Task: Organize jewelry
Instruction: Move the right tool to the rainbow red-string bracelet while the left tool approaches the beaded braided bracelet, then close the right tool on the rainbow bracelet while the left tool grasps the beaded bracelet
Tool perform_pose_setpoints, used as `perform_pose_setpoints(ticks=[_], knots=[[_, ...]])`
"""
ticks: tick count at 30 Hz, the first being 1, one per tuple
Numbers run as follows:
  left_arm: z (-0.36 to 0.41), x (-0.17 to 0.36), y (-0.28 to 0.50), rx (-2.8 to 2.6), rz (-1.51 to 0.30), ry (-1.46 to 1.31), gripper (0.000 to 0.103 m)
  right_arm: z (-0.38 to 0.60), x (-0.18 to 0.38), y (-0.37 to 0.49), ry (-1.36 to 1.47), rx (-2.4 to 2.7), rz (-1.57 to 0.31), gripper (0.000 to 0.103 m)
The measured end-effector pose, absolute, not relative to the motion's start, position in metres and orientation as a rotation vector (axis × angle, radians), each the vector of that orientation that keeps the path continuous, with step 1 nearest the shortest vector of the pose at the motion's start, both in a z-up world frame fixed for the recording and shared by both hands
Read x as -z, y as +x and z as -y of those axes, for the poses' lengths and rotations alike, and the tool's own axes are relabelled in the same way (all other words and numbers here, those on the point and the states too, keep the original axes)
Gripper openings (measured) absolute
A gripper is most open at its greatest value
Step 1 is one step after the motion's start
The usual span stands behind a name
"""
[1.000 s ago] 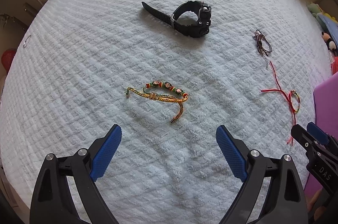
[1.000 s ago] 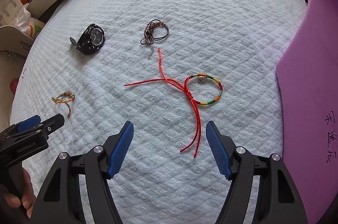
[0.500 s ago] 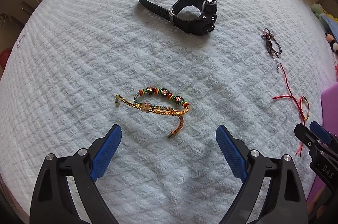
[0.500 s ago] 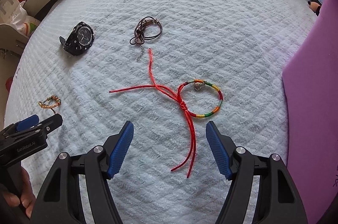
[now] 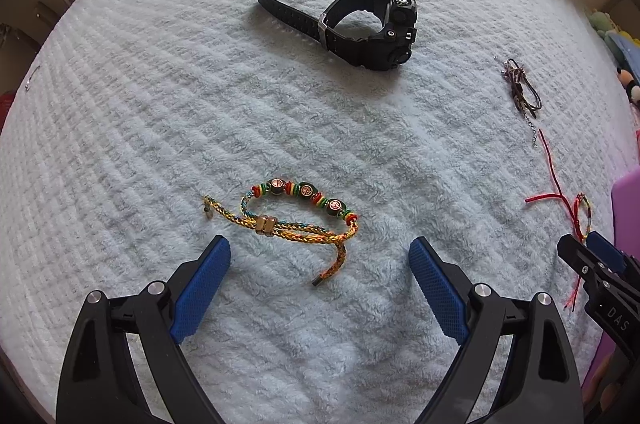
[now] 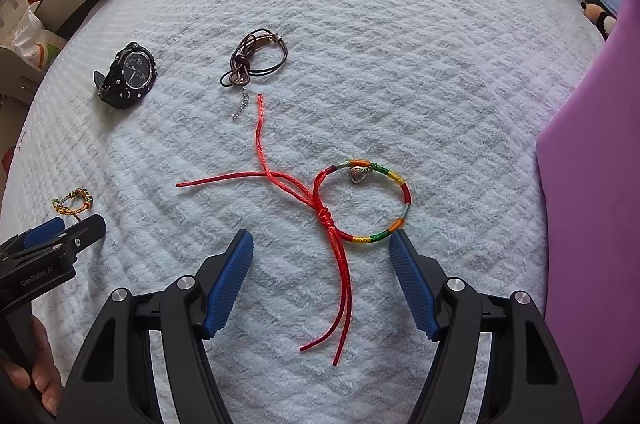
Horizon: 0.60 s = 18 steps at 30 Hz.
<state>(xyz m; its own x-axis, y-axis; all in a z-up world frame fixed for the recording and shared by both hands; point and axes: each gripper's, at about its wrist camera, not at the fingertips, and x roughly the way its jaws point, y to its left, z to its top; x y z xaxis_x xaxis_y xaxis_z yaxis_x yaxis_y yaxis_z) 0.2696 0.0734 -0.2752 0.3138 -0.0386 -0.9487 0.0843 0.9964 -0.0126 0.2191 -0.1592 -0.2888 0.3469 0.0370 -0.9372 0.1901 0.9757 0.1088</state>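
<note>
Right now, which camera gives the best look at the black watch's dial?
The right wrist view: the black watch faces that camera, so the dial and hands show. In the left wrist view the watch lies side-on, showing only strap, buckle and case buttons, not the dial.

— What colours on the bed blanket (image 5: 168,112)?

— It's pale blue-white with a woven diamond texture. The watch (image 5: 362,24) is black. The braided bracelet (image 5: 298,214) is yellow-orange with red and green beads (three bronze ones too).

— And the string bracelet (image 6: 366,202)?

— Red cord, with green, yellow and orange bands. The leather cord bracelet (image 6: 256,58) is dark brown, and the board (image 6: 592,184) is purple.
</note>
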Motion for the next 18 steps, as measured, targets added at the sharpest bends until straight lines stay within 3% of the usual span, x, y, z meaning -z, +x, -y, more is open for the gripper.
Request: perform_pose_setpoints(ticks=[18], knots=[[-0.078, 0.290, 0.268, 0.099, -1.166, 0.034, 0.097, 0.168, 0.301, 0.239, 0.199, 0.109, -1.156, 0.068]])
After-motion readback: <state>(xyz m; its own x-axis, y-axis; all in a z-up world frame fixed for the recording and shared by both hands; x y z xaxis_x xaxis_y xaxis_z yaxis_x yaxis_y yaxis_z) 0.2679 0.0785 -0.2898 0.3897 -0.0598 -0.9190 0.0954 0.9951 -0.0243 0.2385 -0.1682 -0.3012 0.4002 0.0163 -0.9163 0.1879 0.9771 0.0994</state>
